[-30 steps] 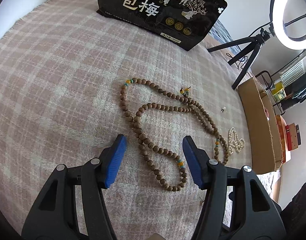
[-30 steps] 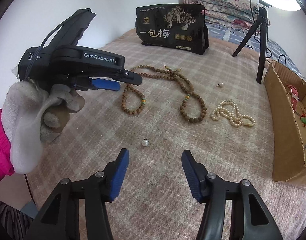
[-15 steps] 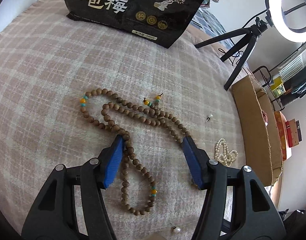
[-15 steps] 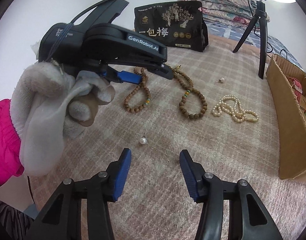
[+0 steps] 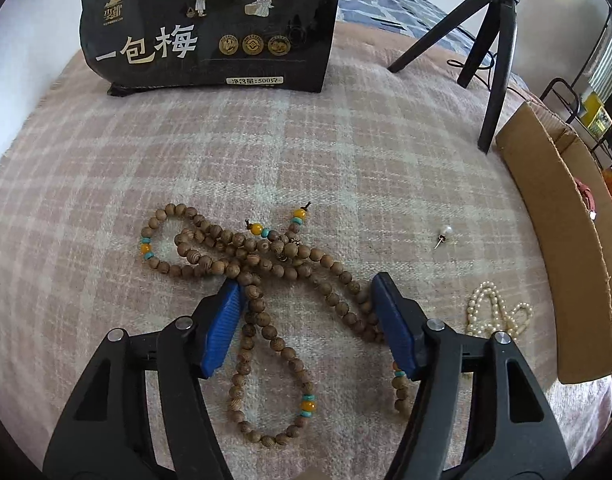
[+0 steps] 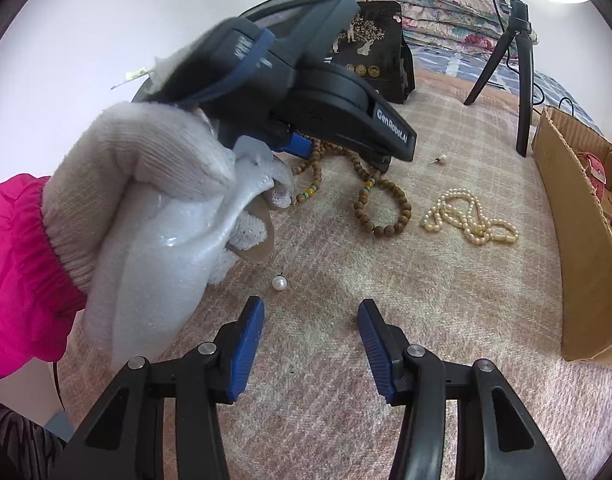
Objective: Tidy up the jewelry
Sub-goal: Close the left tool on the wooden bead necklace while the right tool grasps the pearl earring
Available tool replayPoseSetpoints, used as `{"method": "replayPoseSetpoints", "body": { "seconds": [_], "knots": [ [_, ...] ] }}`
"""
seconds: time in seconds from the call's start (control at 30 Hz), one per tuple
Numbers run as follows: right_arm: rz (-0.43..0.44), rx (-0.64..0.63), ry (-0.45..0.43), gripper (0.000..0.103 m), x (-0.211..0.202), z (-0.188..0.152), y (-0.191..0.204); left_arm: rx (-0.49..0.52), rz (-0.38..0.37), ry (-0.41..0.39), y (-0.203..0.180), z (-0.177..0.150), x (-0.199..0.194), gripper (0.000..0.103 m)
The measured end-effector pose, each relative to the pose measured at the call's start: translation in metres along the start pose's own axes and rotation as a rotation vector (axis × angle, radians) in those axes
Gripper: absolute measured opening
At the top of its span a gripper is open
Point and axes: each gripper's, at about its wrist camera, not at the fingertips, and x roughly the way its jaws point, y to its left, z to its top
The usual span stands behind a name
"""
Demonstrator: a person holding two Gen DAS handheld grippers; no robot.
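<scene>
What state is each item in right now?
Left claw: open, straddling the beads.
Right claw: open, empty.
Wooden beads: tangled, on the blanket.
Pearl necklace: bunched, loose.
Pearl studs: lying apart.
Box: open.

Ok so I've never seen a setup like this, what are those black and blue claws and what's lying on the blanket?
There is no robot here. A person holds a hand-operated gripper in each hand, and each has a camera looking out along its two blue fingers. One picture comes from the left gripper, the other from the right gripper, which also sees the gloved left hand. On the checked blanket lie a wooden bead necklace, a pearl necklace, two loose pearl earrings, a black bag and a cardboard box. Both grippers are open and hold nothing; the left's fingers straddle the wooden beads.
</scene>
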Motion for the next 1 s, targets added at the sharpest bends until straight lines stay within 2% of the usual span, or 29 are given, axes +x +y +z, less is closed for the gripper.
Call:
{"method": "replayPoseSetpoints", "body": {
  "seconds": [0.07,0.13,0.33,0.57,0.7,0.87,1.0],
  "knots": [
    [-0.002,-0.003,0.002,0.051,0.0,0.0,0.001,0.007,0.017,-0.008,0.003,-0.002,-0.001,0.055],
    [-0.008,-0.009,0.004,0.051,0.0,0.0,0.002,0.008,0.025,-0.014,0.007,-0.003,-0.004,0.041],
    [-0.01,-0.017,0.008,0.051,0.002,0.003,0.001,-0.005,-0.01,-0.024,0.033,-0.014,-0.014,0.016],
    [0.0,-0.048,0.013,0.05,0.012,0.014,0.008,-0.018,-0.05,-0.026,0.053,-0.02,-0.022,0.013],
    [-0.004,-0.073,0.033,0.036,0.021,0.018,0.015,-0.028,-0.063,-0.03,0.059,-0.024,-0.028,0.013],
    [-0.011,-0.083,0.045,0.025,0.024,0.021,0.018,-0.031,-0.071,-0.033,0.059,-0.023,-0.029,0.012],
    [-0.012,-0.09,0.048,0.008,0.023,0.021,0.019,-0.058,-0.088,-0.032,0.063,-0.024,-0.031,0.011]
  ]
}}
